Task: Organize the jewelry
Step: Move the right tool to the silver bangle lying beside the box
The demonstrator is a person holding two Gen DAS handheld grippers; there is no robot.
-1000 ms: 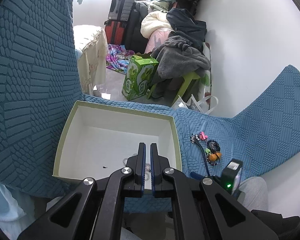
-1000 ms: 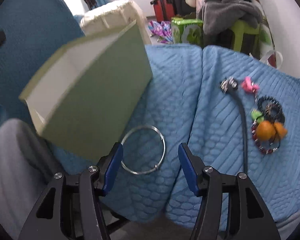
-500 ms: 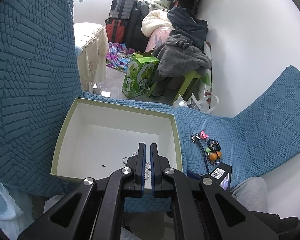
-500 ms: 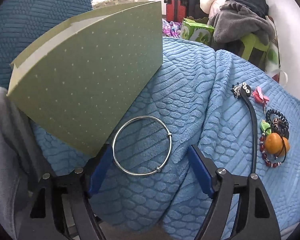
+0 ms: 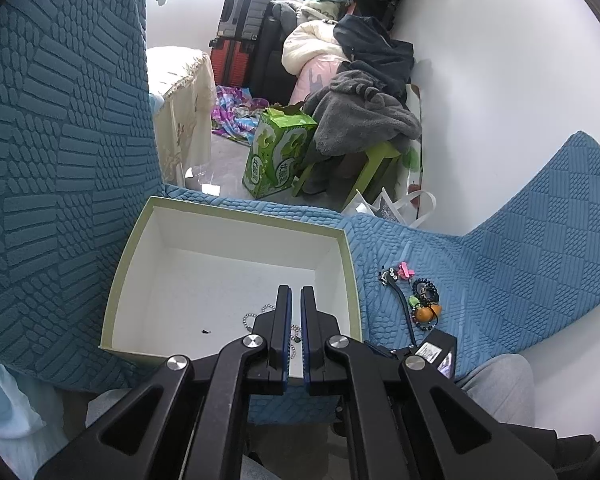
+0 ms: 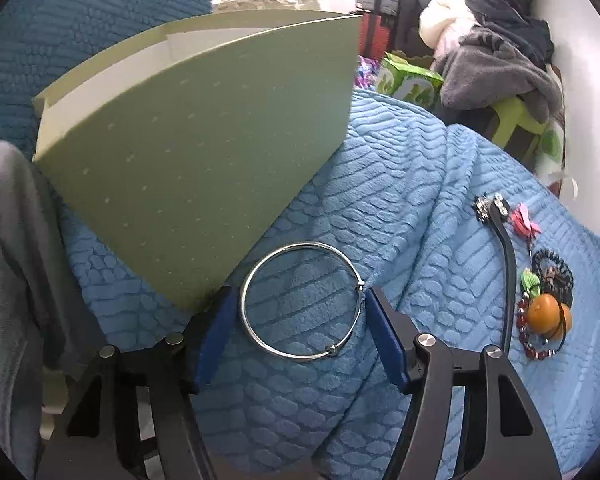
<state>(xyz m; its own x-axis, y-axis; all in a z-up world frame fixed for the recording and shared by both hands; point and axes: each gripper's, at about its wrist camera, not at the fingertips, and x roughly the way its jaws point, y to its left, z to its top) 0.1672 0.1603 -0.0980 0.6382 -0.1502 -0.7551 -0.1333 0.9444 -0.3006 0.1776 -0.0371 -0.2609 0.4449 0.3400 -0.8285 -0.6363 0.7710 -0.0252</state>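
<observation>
A pale green box (image 5: 350,264) with a white inside sits on the blue sofa cover; a beaded chain (image 5: 254,315) lies in it. My left gripper (image 5: 295,294) hovers over the box, shut and empty. In the right wrist view a silver bangle (image 6: 302,300) lies flat on the cover beside the box's outer wall (image 6: 204,160). My right gripper (image 6: 298,300) is open, its blue pads on either side of the bangle, close to its rim. A black headband (image 6: 508,272), pink clip (image 6: 524,218), black bead bracelet (image 6: 552,274) and orange charm bracelet (image 6: 544,314) lie to the right.
The same jewelry pile (image 5: 416,296) shows right of the box in the left wrist view. A grey-trousered leg (image 6: 16,248) is at the left. Beyond the sofa edge stand a green carton (image 5: 278,158), a stool with clothes (image 5: 364,120) and suitcases (image 5: 240,36).
My right gripper has moved forward and down, so the bangle now lies between its open pads. The left gripper has stayed shut over the box.
</observation>
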